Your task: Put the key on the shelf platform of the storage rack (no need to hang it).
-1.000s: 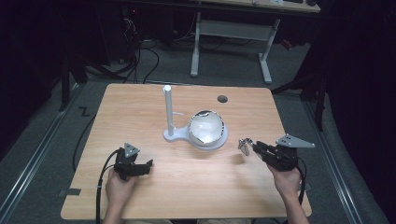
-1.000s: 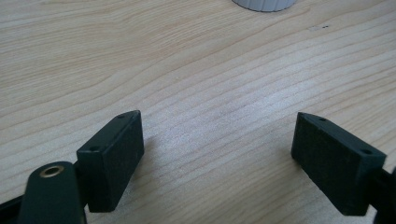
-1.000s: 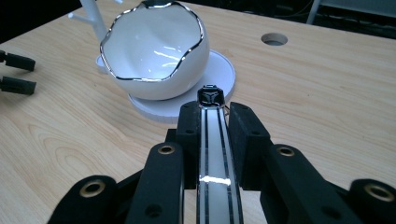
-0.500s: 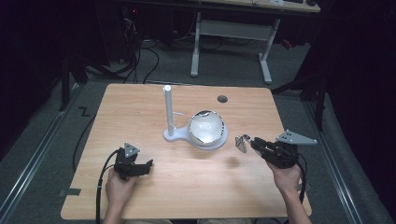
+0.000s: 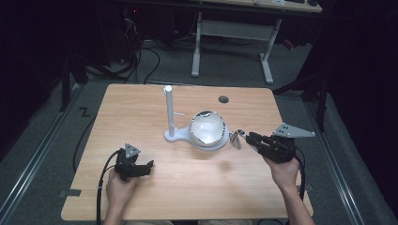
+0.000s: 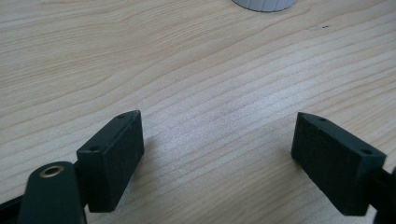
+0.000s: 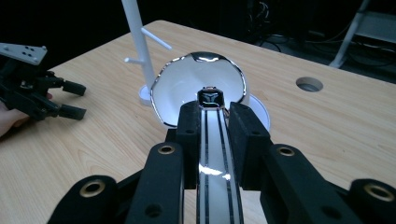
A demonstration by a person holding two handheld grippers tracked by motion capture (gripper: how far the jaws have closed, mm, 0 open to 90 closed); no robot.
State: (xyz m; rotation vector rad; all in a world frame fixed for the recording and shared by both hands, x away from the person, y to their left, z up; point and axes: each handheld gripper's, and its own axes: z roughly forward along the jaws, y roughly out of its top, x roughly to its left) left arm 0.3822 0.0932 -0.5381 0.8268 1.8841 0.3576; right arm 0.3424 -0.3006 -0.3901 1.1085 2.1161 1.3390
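Gleaming silver spoon (image 7: 215,154) sits clamped in right tool (image 7: 212,119).

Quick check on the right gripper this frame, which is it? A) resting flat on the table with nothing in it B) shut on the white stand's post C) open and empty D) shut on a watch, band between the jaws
D: in the right gripper view the right gripper has both jaws closed on the band of the watch, whose dark face points toward the shiny bowl.
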